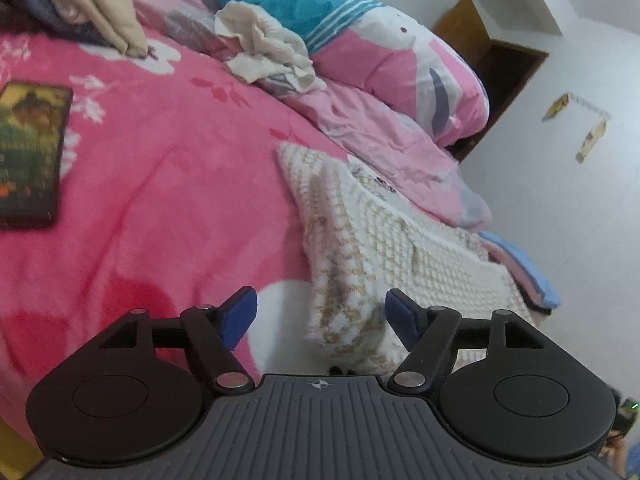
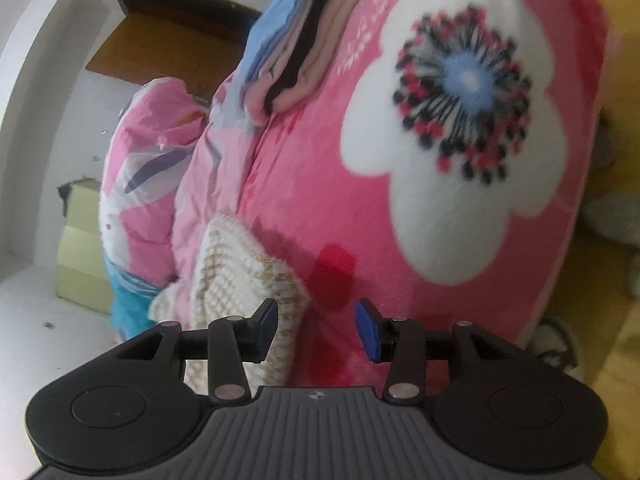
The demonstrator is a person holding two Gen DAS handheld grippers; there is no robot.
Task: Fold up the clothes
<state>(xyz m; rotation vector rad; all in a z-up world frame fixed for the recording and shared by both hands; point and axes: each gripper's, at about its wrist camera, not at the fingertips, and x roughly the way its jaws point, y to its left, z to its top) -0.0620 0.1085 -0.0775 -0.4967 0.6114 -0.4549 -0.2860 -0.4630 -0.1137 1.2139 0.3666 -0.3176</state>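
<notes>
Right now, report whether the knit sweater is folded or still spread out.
Partly folded. The knit sweater lies on the pink blanket with one layer doubled over another, edges uneven; both grippers are open beside it.

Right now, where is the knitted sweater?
The knitted sweater lies on the pink blanket, beside the crumpled quilt, just ahead of both open grippers.

My left gripper (image 1: 322, 314) has a grey ribbed body with a small white crosshair mark, two round black discs at its sides, and black linkage arms pinned with silver rivets. My fingertips (image 1: 240, 314) wear blue pads. My right gripper (image 2: 316, 326) is built the same, blue pads (image 2: 368, 330) included.
</notes>
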